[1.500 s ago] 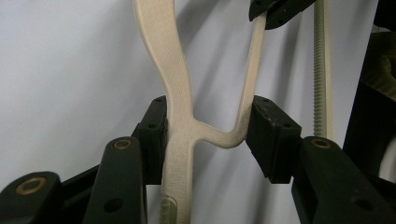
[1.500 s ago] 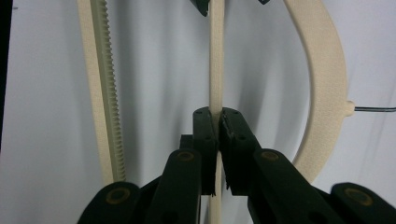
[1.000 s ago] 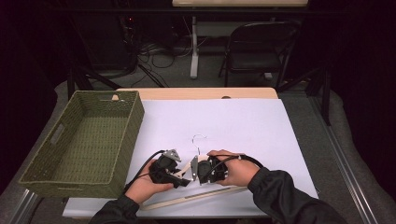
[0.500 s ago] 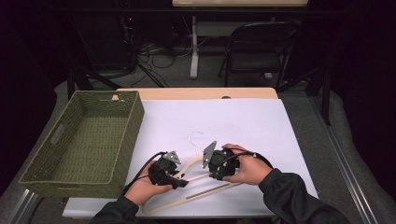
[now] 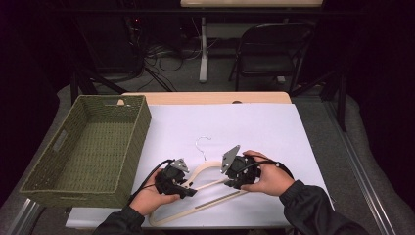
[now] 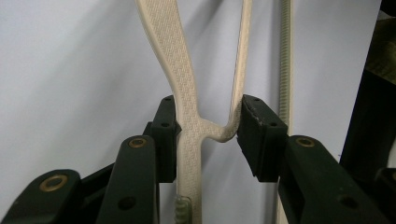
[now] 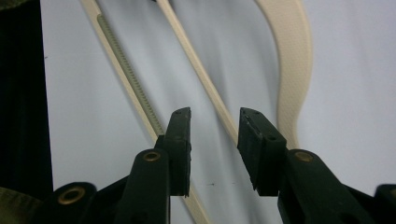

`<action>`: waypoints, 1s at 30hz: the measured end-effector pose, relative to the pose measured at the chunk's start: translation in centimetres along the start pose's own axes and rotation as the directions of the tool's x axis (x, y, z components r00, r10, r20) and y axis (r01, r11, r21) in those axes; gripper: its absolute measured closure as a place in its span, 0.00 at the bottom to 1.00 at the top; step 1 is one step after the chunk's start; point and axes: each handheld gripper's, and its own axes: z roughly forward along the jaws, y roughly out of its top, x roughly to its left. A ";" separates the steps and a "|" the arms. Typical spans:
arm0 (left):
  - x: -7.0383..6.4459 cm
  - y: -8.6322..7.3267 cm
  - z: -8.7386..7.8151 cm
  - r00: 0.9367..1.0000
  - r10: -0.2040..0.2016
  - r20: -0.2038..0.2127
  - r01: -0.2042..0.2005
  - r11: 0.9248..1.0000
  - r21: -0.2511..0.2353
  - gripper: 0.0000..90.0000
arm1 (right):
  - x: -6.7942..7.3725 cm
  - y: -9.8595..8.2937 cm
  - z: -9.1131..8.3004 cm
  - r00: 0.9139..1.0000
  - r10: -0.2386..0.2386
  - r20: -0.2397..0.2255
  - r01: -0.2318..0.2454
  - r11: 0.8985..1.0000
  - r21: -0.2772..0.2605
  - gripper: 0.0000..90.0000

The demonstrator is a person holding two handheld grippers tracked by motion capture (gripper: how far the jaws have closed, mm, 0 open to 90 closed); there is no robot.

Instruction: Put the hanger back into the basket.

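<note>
A cream plastic hanger [image 5: 205, 188] lies flat on the white sheet that covers the worktop [image 5: 274, 132], close to the near edge and a little left of its middle. Its metal hook [image 5: 200, 143] points toward the far edge, and its long bottom bar runs along the near edge, slanting slightly.

The left claw [image 5: 182, 182], held in the person's left hand [image 5: 151, 198], sits at the hanger's left shoulder. In the left gripper view the left claw [image 6: 205, 135] is clamped on the hanger [image 6: 187, 93] just where the broad textured arm and the thin inner strut join: one pad presses the outer side of the arm, the other touches the bend of the strut. The ribbed bottom bar [image 6: 285, 56] passes just beside that pad, outside the grip.

The right claw [image 5: 230, 177], in the right hand [image 5: 266, 176], is at the hanger's right shoulder. In the right gripper view the right claw [image 7: 215, 128] stands apart, its two pads hovering over the white sheet with the thin strut [image 7: 201, 70] running between them, not pinched. The ribbed bar [image 7: 126, 74] passes under one pad and the wide curved arm [image 7: 292, 60] lies just outside the other.

A green woven basket [image 5: 49, 166] stands along the worktop's left edge, near the left hand but apart from the hanger.
</note>
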 end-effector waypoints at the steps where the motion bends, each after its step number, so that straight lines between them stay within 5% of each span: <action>1: 0.0 0.0 0.0 1.000 0.001 0.003 -0.001 1.000 -0.003 0.68 | -0.1 -0.1 -0.2 1.000 0.007 0.003 -0.007 1.000 -0.005 0.72; 11: -0.4 0.0 -0.1 1.000 0.008 -0.004 -0.008 1.000 -0.010 0.69 | -2.6 -0.7 -1.7 0.988 0.119 0.101 -0.116 0.993 -0.031 0.68; 20: -0.5 0.0 -0.1 1.000 0.012 -0.006 -0.012 1.000 -0.014 0.69 | -3.2 0.6 1.1 0.989 0.130 0.065 -0.130 0.991 -0.002 0.63; 30: -0.8 -0.1 0.1 1.000 0.009 -0.003 -0.009 1.000 -0.008 0.69 | -3.4 1.4 2.5 0.989 0.133 0.061 -0.135 0.991 0.017 0.83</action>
